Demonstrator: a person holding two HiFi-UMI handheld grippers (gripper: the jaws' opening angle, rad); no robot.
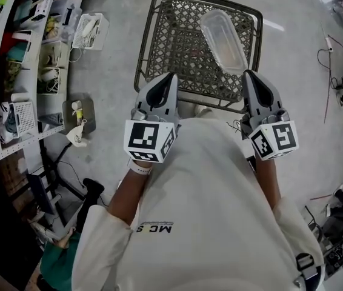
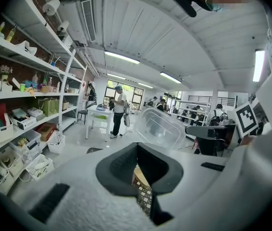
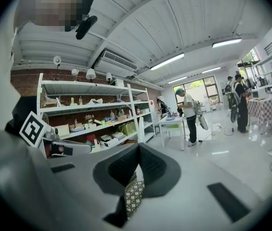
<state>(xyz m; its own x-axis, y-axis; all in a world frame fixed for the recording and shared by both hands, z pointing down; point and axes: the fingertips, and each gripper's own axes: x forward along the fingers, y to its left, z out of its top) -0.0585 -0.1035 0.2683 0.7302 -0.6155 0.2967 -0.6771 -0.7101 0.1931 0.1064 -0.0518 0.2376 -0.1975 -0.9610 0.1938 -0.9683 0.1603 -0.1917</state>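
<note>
I hold both grippers up in front of the person's chest, tips pointing forward over a dark wire-mesh basket (image 1: 150,18) that stands on the grey floor. A clear plastic container (image 1: 223,40) lies tilted in the basket's far right part; it also shows as the clear container (image 2: 160,126) in the left gripper view. My left gripper (image 1: 170,77) is shut with nothing in it, its tip over the basket's near rim. My right gripper (image 1: 248,75) is likewise shut and empty, just below the container. Basket mesh (image 2: 143,192) shows through the gap behind the closed left tips (image 2: 137,147). The right gripper (image 3: 138,148) looks across the room.
Shelving packed with bins and small goods (image 1: 14,71) runs along the left. Cables (image 1: 332,47) and gear lie on the floor at right. Farther off stand a white table (image 2: 97,112), a person (image 3: 189,114) and other people.
</note>
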